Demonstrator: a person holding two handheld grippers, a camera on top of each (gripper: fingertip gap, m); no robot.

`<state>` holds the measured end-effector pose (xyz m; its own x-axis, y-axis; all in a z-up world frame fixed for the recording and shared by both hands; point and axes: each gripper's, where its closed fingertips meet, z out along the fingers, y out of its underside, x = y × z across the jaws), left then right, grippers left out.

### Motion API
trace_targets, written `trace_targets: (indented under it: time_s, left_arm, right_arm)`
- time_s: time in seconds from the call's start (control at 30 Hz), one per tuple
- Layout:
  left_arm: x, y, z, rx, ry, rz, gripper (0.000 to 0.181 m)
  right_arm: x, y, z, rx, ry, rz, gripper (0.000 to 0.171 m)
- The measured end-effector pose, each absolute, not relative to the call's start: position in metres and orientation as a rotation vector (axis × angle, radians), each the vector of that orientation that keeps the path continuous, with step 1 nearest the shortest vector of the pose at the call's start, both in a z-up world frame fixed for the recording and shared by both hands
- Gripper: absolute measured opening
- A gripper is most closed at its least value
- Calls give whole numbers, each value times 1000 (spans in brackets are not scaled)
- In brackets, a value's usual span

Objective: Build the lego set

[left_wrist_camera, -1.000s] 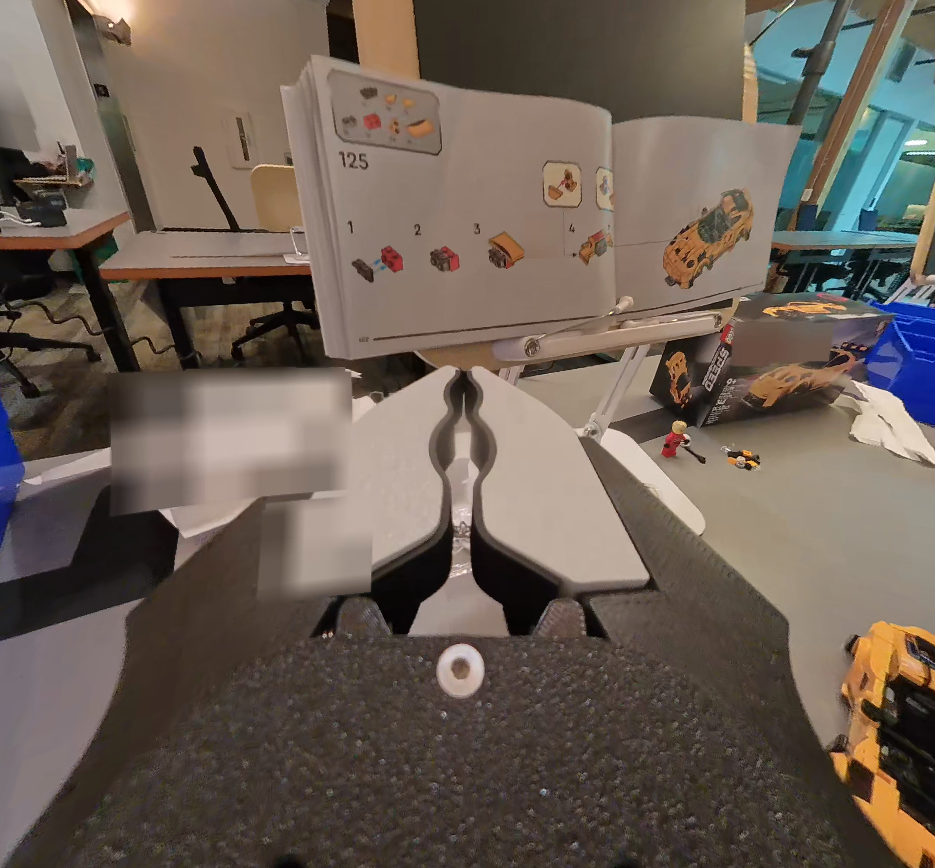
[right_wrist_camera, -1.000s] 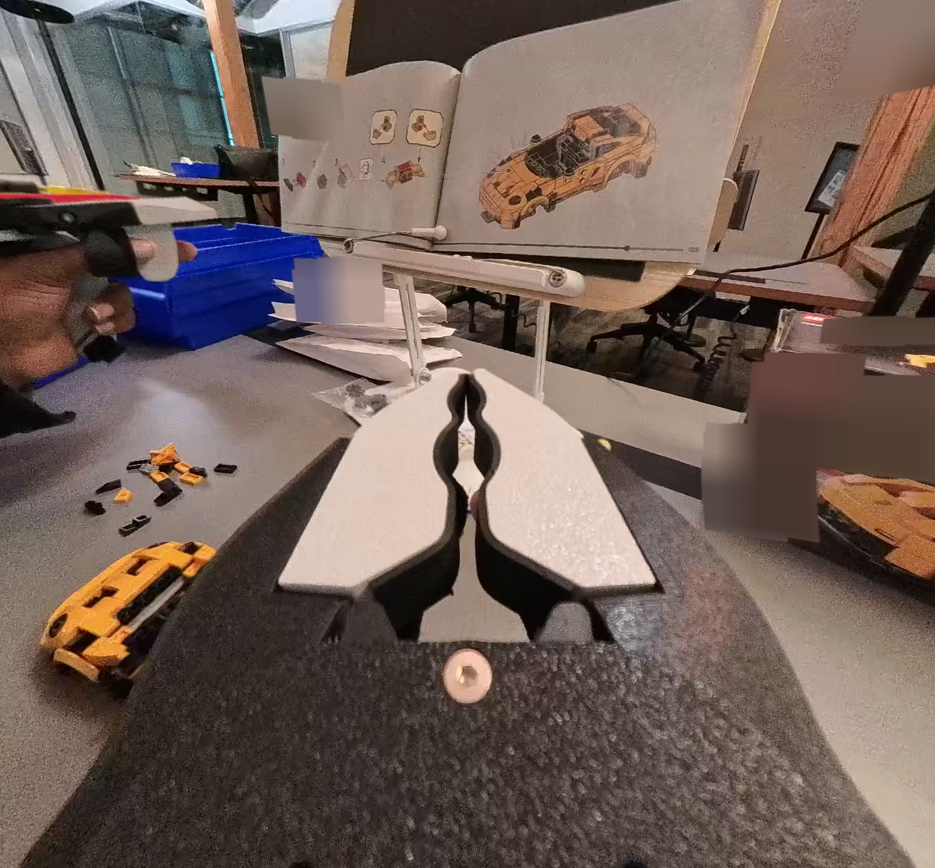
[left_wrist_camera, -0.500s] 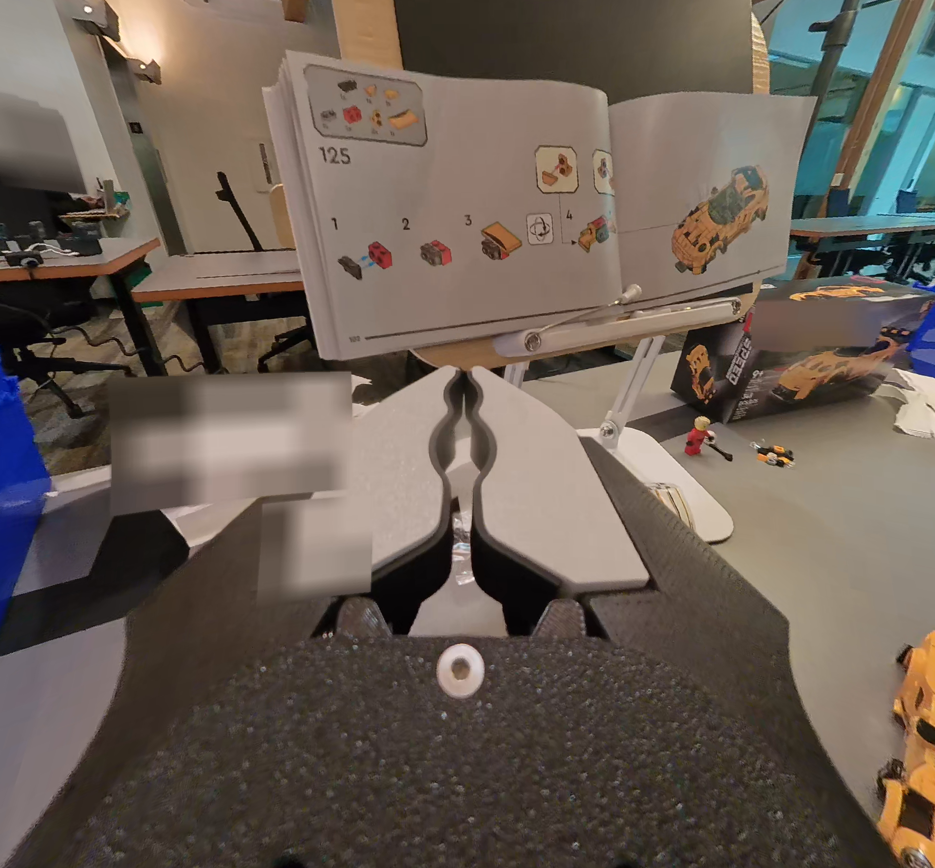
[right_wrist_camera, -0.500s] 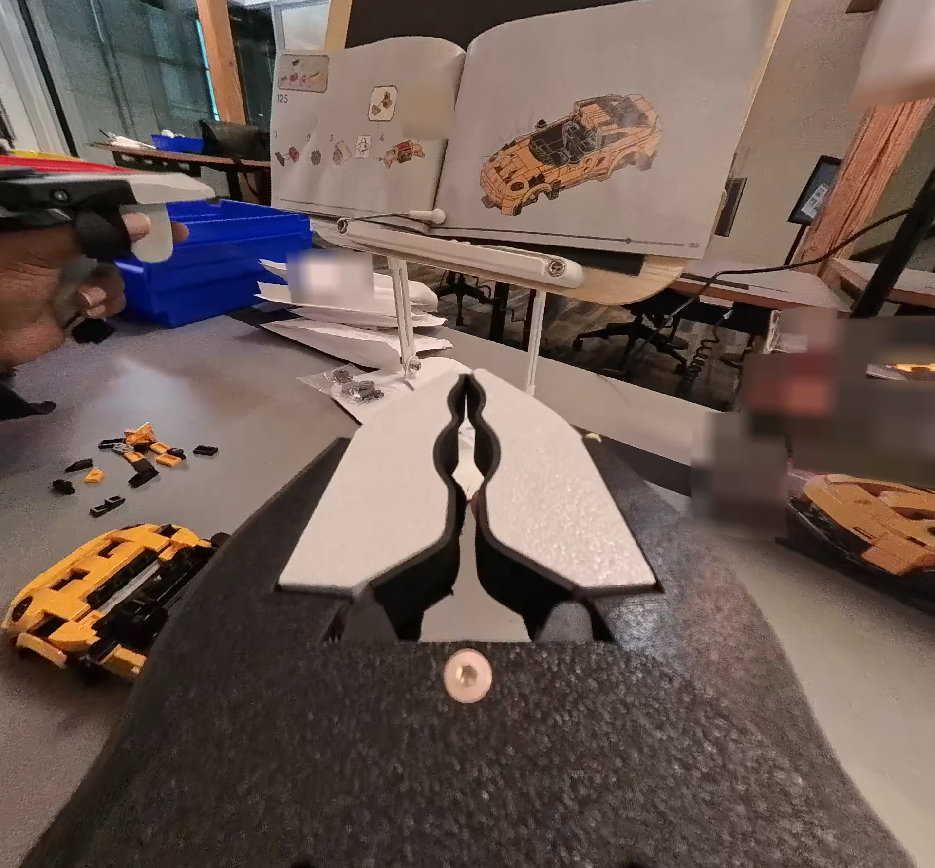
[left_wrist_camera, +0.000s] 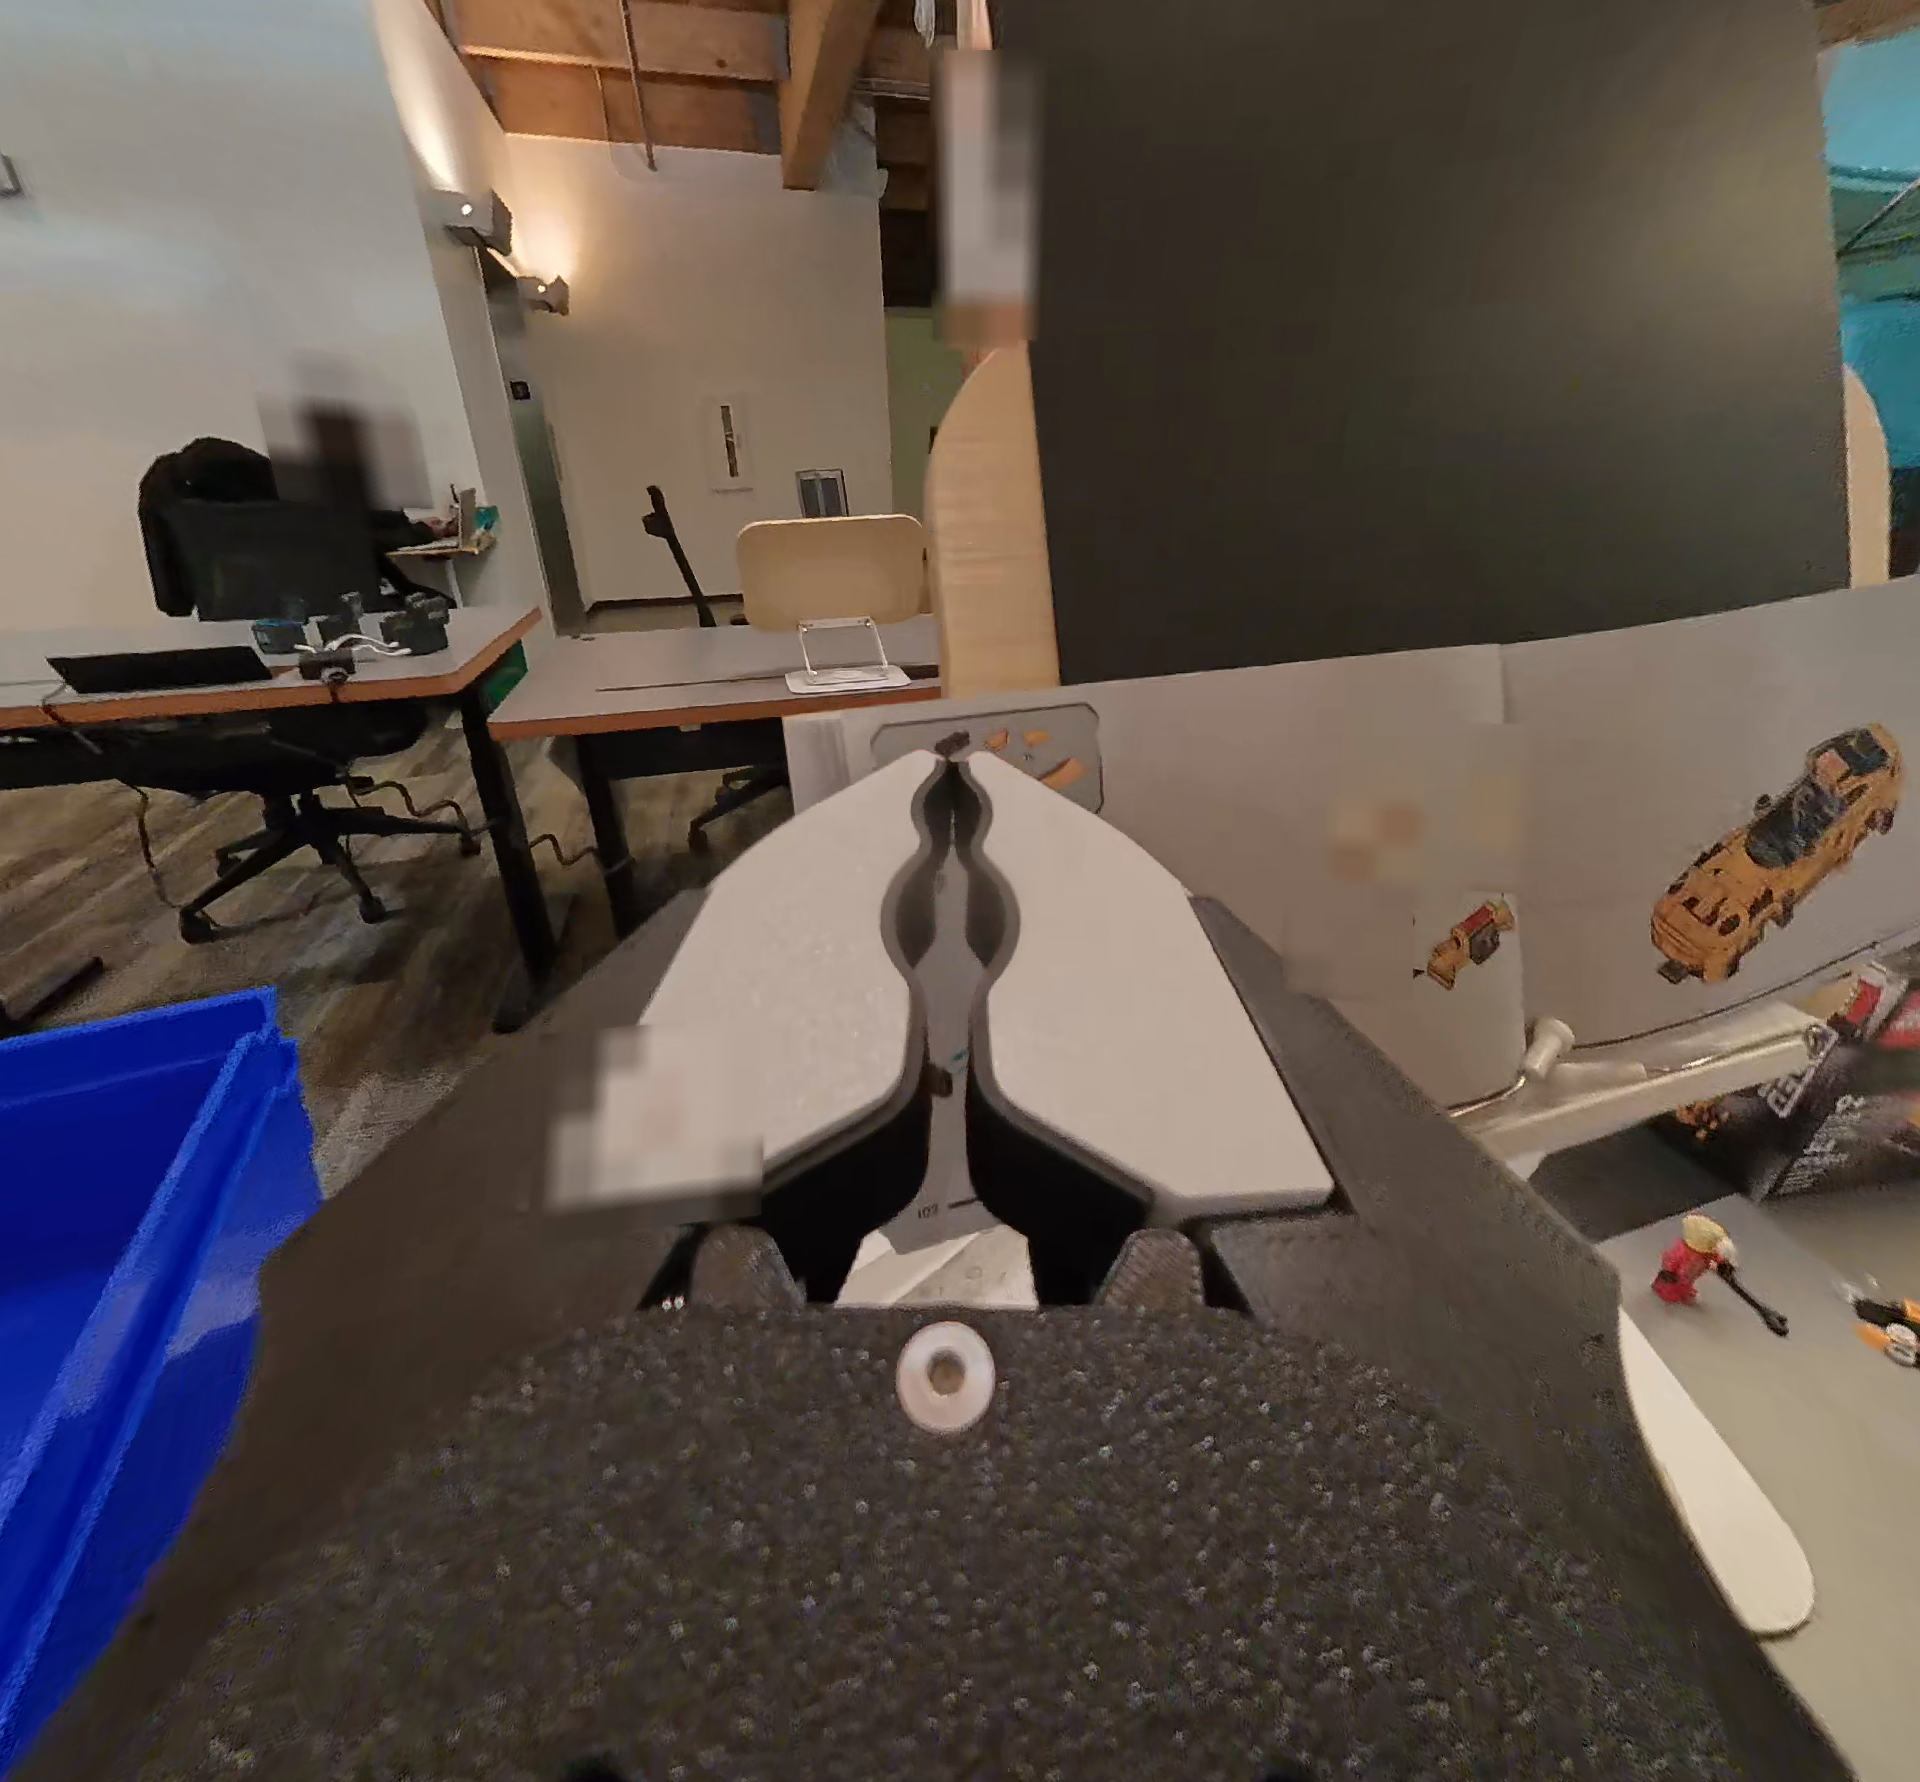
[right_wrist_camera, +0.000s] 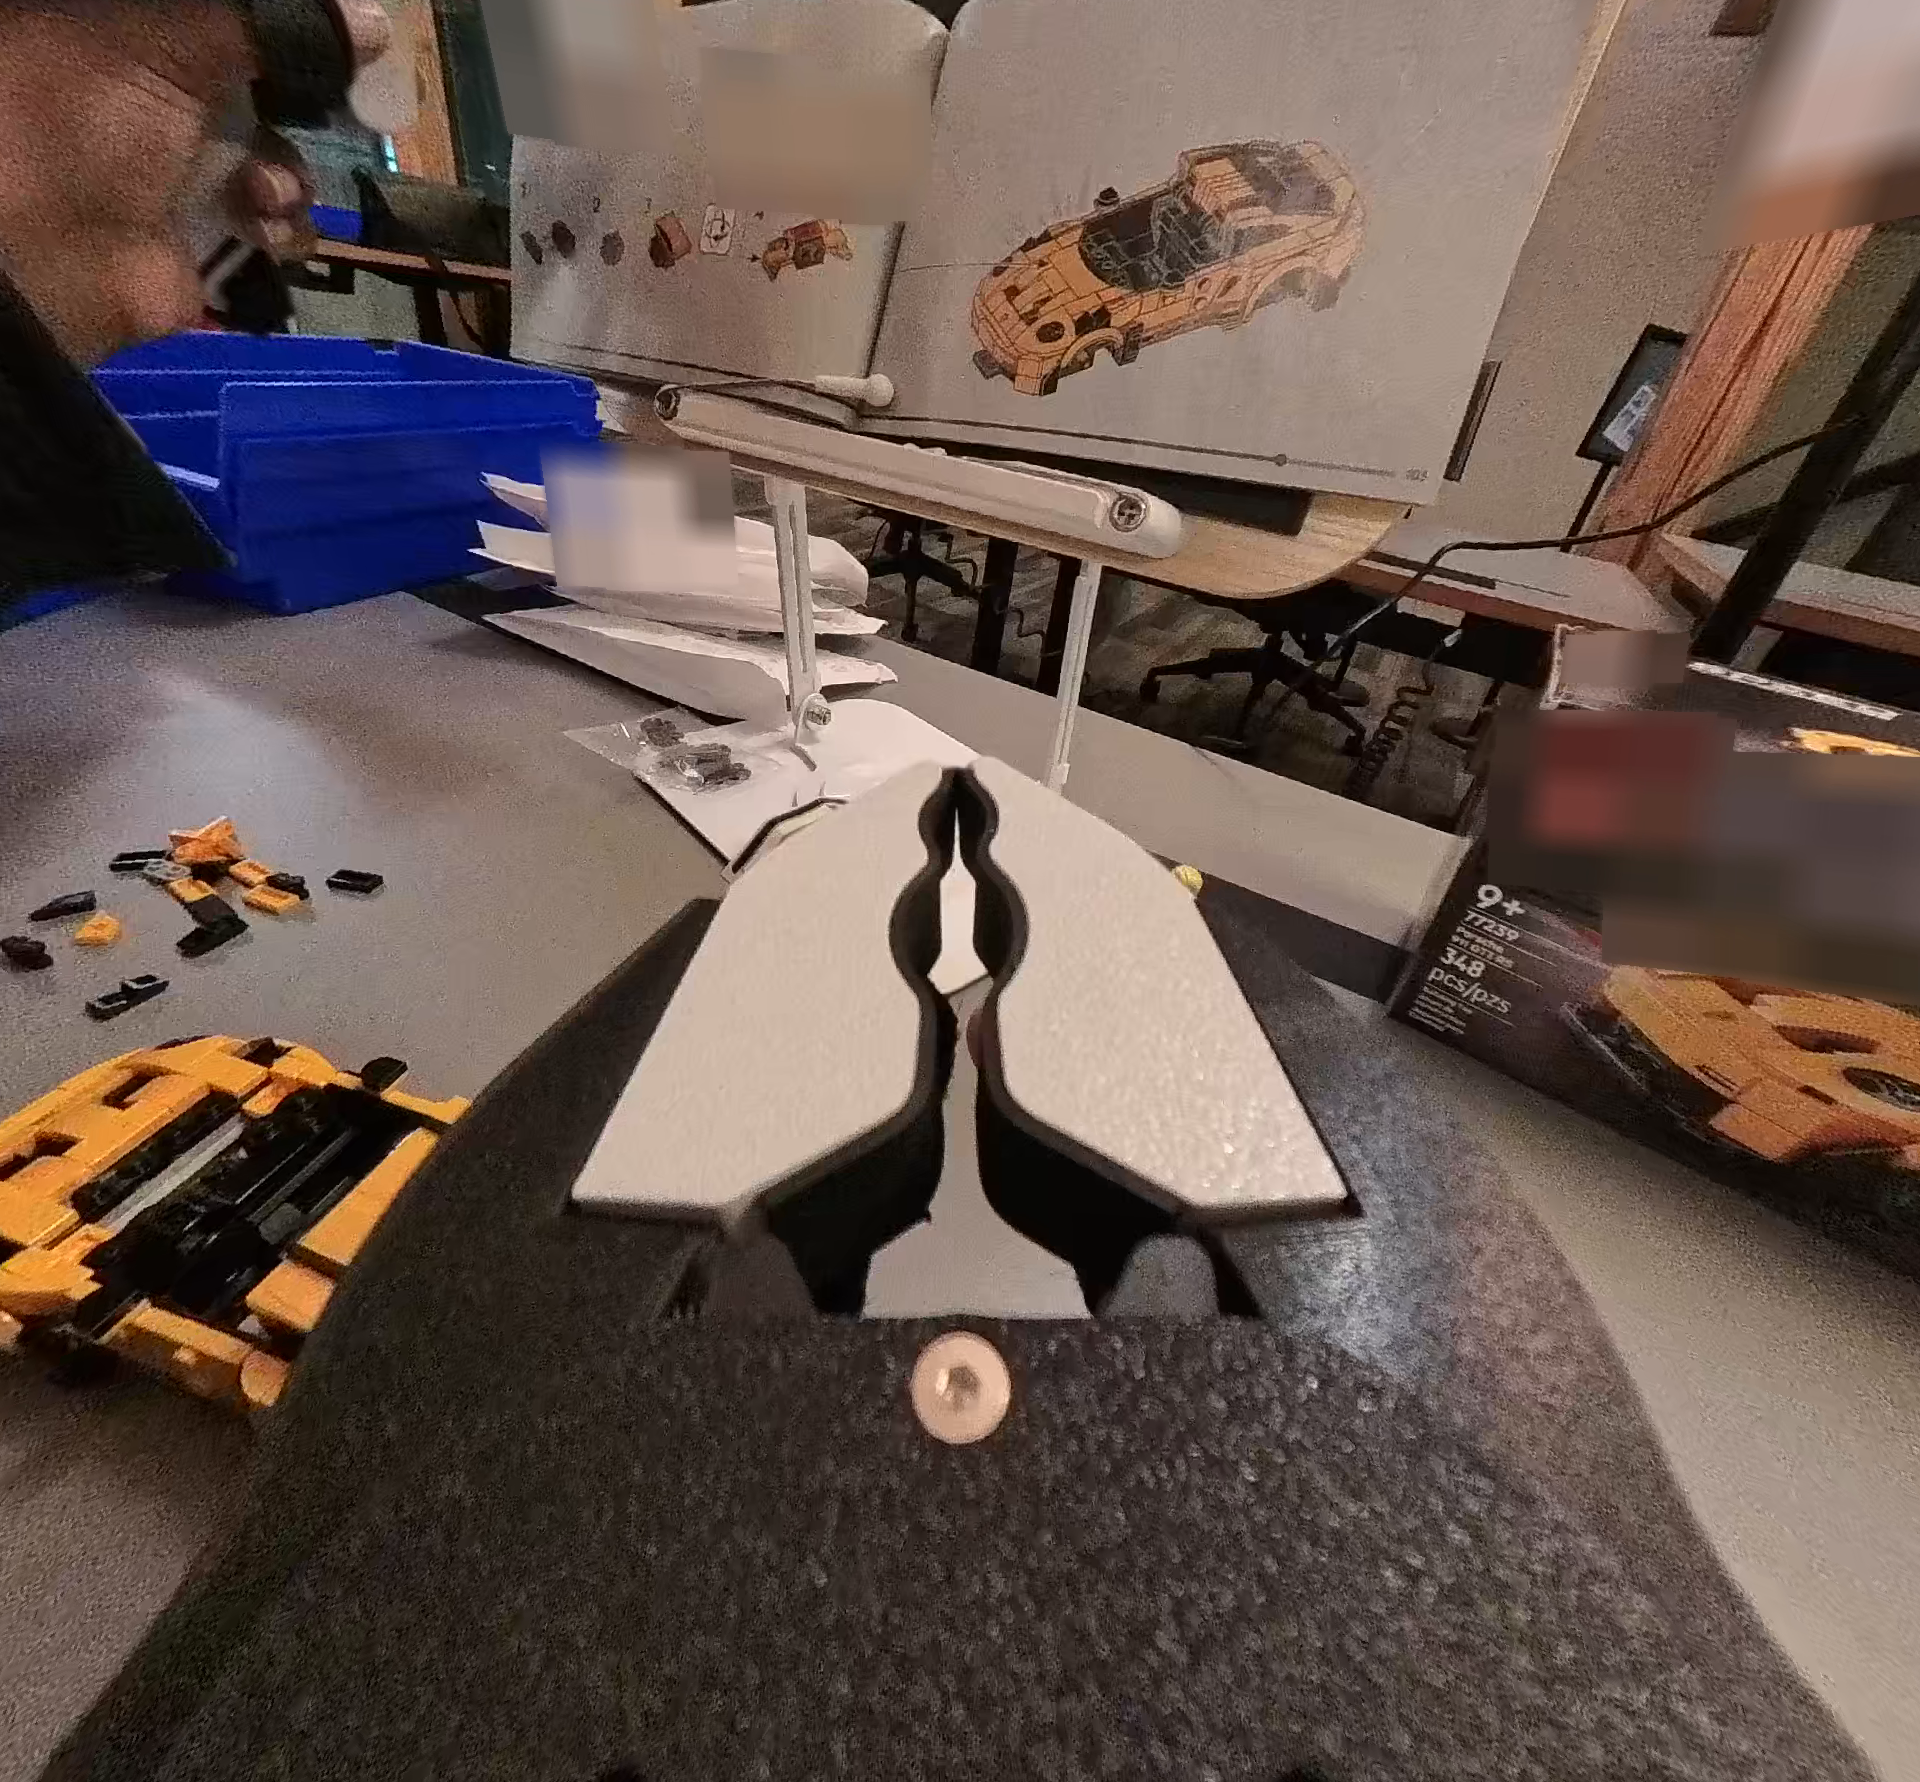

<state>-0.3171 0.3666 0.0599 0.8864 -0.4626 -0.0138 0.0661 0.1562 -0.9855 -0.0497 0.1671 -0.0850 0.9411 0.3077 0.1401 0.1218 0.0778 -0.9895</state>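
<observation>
Since the earlier frame the left gripper (left_wrist_camera: 951, 768) had risen and swung leftward, so that its tips now stood before the top left corner of the open instruction booklet (left_wrist_camera: 1621, 797) instead of below it, and a blue bin (left_wrist_camera: 125, 1296) had come into its lower left view. Its fingers were pressed together with nothing between them. The right gripper (right_wrist_camera: 958, 782) had shifted only slightly, hanging low over the grey table (right_wrist_camera: 436, 766) with its fingers likewise closed on nothing. Left of it lay the partly built yellow and black lego car (right_wrist_camera: 177, 1202) on the table, and just beyond the car a scatter of loose black and orange pieces (right_wrist_camera: 197, 891). The booklet sat propped on a white stand (right_wrist_camera: 925, 485) behind them, and the set's box (right_wrist_camera: 1704, 1036) rested on the table to the right.
</observation>
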Motion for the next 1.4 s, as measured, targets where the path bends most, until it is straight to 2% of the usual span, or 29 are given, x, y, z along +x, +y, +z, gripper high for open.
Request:
trace_targets:
  time_s: [1.07,1.4]
  left_arm:
    - [-283,354,44,-1360,486,-408,0]
    - [-284,299,80,-1324,691,-461,0]
  right_arm:
    - [-57,168,-96,-1530,-382,154,0]
    - [-55,168,-96,-1535,-383,150,0]
